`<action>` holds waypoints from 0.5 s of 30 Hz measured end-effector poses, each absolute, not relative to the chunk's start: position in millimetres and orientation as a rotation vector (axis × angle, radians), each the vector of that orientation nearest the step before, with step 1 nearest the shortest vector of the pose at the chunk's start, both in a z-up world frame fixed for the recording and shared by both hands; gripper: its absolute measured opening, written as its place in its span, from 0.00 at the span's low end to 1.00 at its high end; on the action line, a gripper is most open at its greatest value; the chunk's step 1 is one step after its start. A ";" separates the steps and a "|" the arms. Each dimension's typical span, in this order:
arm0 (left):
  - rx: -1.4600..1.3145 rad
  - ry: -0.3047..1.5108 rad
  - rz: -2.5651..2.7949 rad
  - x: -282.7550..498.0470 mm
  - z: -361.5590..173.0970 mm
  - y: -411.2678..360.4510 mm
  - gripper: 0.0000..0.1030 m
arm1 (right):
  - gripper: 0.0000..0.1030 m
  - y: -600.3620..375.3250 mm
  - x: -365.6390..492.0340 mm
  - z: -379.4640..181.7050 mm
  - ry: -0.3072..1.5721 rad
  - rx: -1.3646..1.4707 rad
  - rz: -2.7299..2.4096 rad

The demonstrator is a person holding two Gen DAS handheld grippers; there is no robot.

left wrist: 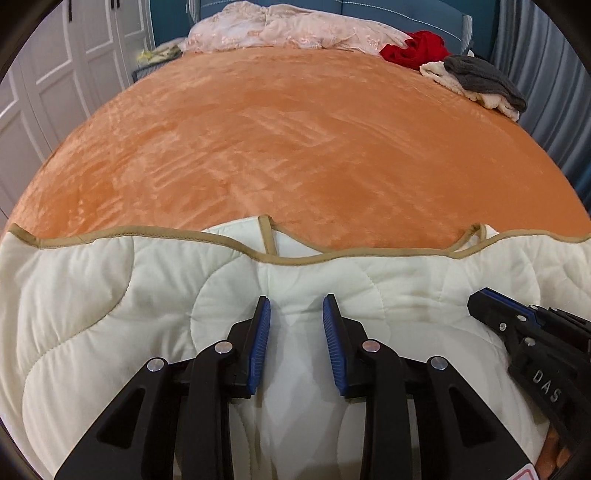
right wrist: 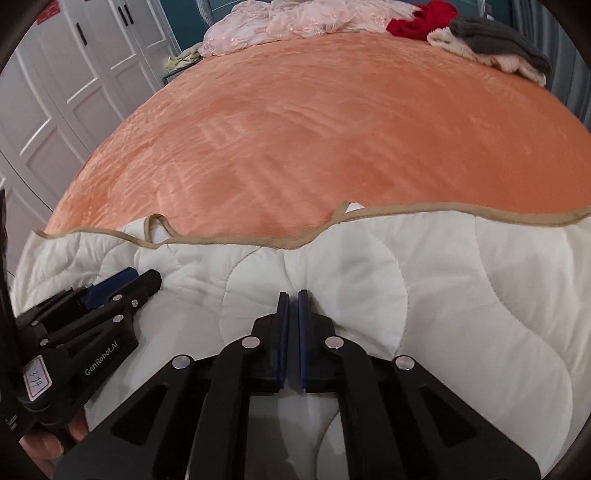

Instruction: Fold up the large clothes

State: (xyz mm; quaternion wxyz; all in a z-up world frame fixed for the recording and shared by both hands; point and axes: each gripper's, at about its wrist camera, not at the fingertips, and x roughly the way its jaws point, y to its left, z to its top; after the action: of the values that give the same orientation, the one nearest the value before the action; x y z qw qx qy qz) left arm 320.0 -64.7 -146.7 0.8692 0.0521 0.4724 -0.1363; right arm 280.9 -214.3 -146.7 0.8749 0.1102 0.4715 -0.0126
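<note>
A cream quilted garment with tan binding (left wrist: 110, 280) lies at the near edge of the orange bed (left wrist: 277, 140); it also shows in the right wrist view (right wrist: 461, 280). My left gripper (left wrist: 296, 306) is open over the quilted cloth, its blue pads apart with cloth between them. My right gripper (right wrist: 293, 299) has its pads almost together, a thin gap showing, resting on the cloth; I cannot tell if cloth is pinched. The right gripper shows at the right of the left wrist view (left wrist: 480, 299). The left gripper shows at the left of the right wrist view (right wrist: 147, 280).
A pink floral quilt (left wrist: 295, 29) is heaped at the bed's head. A red garment (left wrist: 413, 48) and a grey and cream pile (left wrist: 480, 81) lie at the far right corner. White wardrobe doors (left wrist: 55, 74) stand on the left.
</note>
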 end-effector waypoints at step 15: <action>-0.048 0.906 -0.234 316.0 -89.9 6.2 0.30 | 0.07 -263.2 237.8 -88.9 0.833 0.226 -0.162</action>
State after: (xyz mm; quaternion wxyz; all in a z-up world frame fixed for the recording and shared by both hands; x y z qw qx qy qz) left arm 316.0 6.2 -89.9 0.8922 -0.0232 0.4368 -0.1129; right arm 237.8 -263.2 -88.9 0.9053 0.1094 0.4030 -0.0782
